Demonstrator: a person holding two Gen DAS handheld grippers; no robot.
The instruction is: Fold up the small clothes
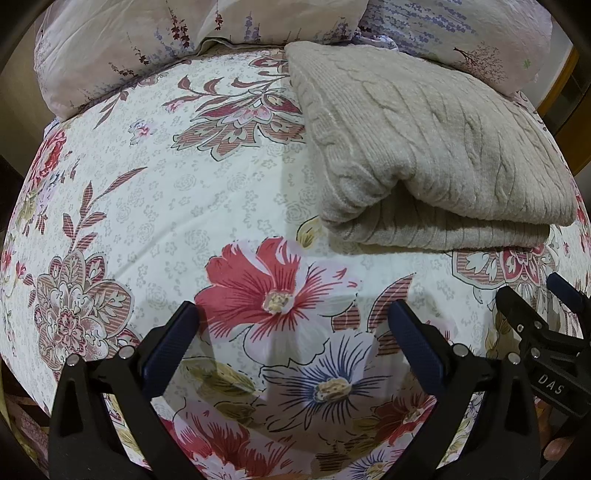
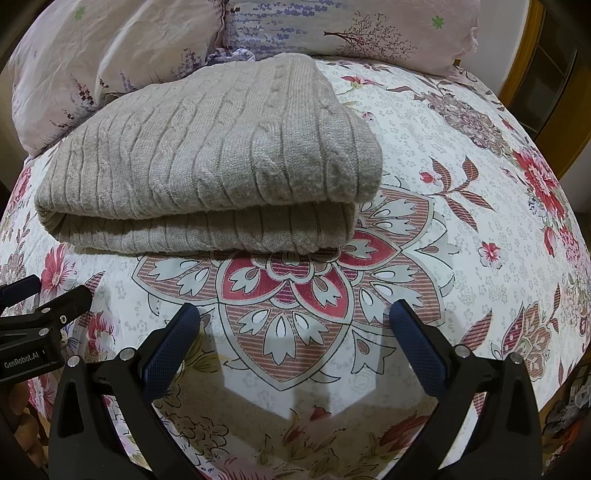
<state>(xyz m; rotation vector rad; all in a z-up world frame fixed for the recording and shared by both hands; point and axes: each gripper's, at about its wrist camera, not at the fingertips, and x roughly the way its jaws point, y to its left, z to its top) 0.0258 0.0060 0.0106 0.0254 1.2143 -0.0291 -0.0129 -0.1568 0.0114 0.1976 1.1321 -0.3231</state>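
A beige cable-knit sweater (image 1: 424, 147) lies folded on the floral bedsheet (image 1: 184, 184), at the upper right in the left wrist view. In the right wrist view the sweater (image 2: 207, 158) sits at the upper left, its folded edge facing me. My left gripper (image 1: 293, 314) is open and empty above the sheet, short of the sweater and to its left. My right gripper (image 2: 295, 314) is open and empty, just in front of the sweater's folded edge. The right gripper also shows in the left wrist view (image 1: 532, 295), and the left gripper in the right wrist view (image 2: 55, 291).
Pale floral pillows (image 1: 147, 44) lie along the head of the bed behind the sweater; they also show in the right wrist view (image 2: 332, 29). A wooden frame (image 2: 532, 55) stands past the bed's right edge. The floral sheet (image 2: 461, 221) stretches to the right.
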